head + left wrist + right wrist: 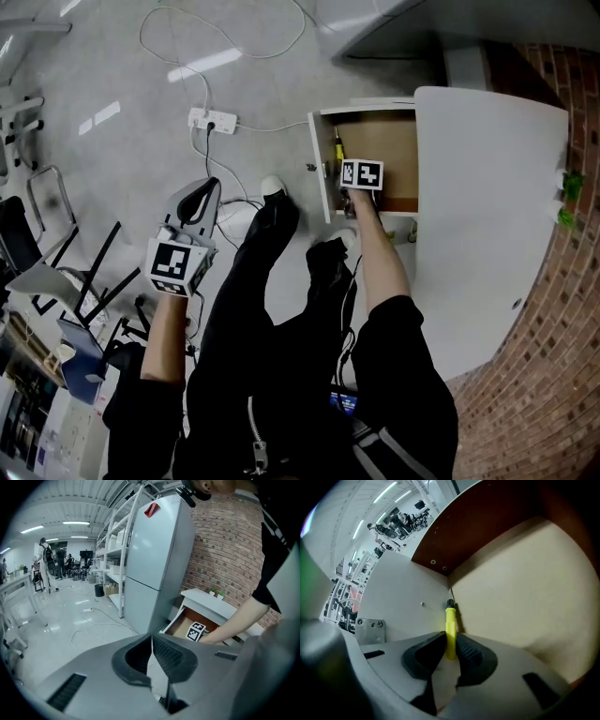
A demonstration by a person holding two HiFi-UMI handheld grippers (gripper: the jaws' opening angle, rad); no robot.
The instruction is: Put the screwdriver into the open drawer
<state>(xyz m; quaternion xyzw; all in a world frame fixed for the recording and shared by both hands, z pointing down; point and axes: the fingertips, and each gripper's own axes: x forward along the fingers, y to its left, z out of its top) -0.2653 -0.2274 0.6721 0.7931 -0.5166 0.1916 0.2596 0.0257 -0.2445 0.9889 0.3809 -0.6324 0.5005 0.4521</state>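
A yellow-handled screwdriver [450, 629] with a black collar and thin metal tip is clamped between the pads of my right gripper [450, 651], which is shut on its handle. It points down into the open drawer [525, 597], its tip near the corner of the white front panel and brown side wall. In the head view the screwdriver [338, 148] pokes out beyond the right gripper [354, 187] over the drawer [384, 127]. My left gripper [202, 202] hangs beside my left leg, above the floor, shut with nothing in it; its jaws [151, 656] meet.
The drawer belongs to a white cabinet [487, 216] against a brick wall [553, 375]. A power strip [213, 120] and cables lie on the grey floor. Chairs [56, 234] stand at left. A tall white fridge [154, 559] and shelving rise beyond the drawer.
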